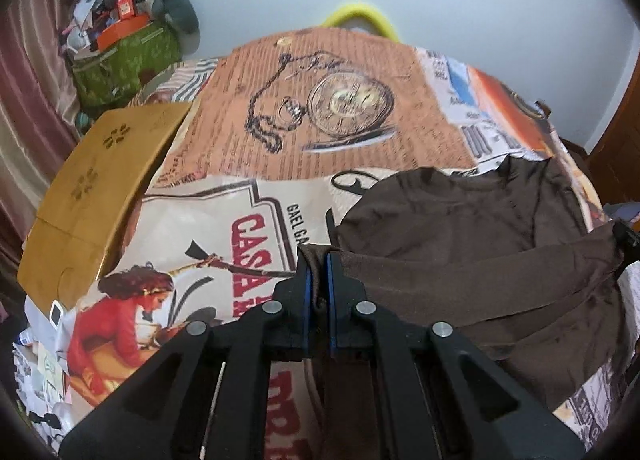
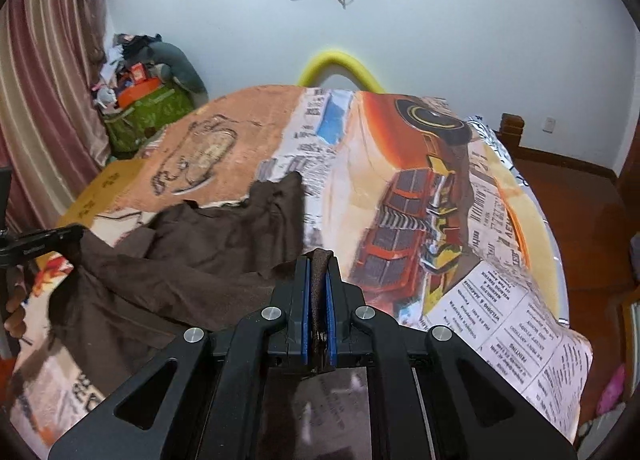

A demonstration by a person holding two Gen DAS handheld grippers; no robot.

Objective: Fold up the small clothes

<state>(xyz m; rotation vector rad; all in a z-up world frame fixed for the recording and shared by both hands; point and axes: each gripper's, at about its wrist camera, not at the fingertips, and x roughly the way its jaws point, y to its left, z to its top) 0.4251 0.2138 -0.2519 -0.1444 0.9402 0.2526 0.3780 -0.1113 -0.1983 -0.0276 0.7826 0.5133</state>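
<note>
Pinching one bunched edge each, the left gripper (image 1: 318, 260) and the right gripper (image 2: 318, 260) are both clamped tight on the dark brown, thin cloth garment (image 1: 460, 228), which lies spread over the near right part of the bed with the colourful printed poster-style cover (image 1: 224, 196). The fabric stretches between the two grips, its far end rumpled and lying on the cover. A flat yellow cardboard box (image 1: 104, 176) sits at the left. The risk, I judge: uneven pull (one side leading) would skew the fold, and the slim bunches could slip out, dropping the edge crooked.
</note>
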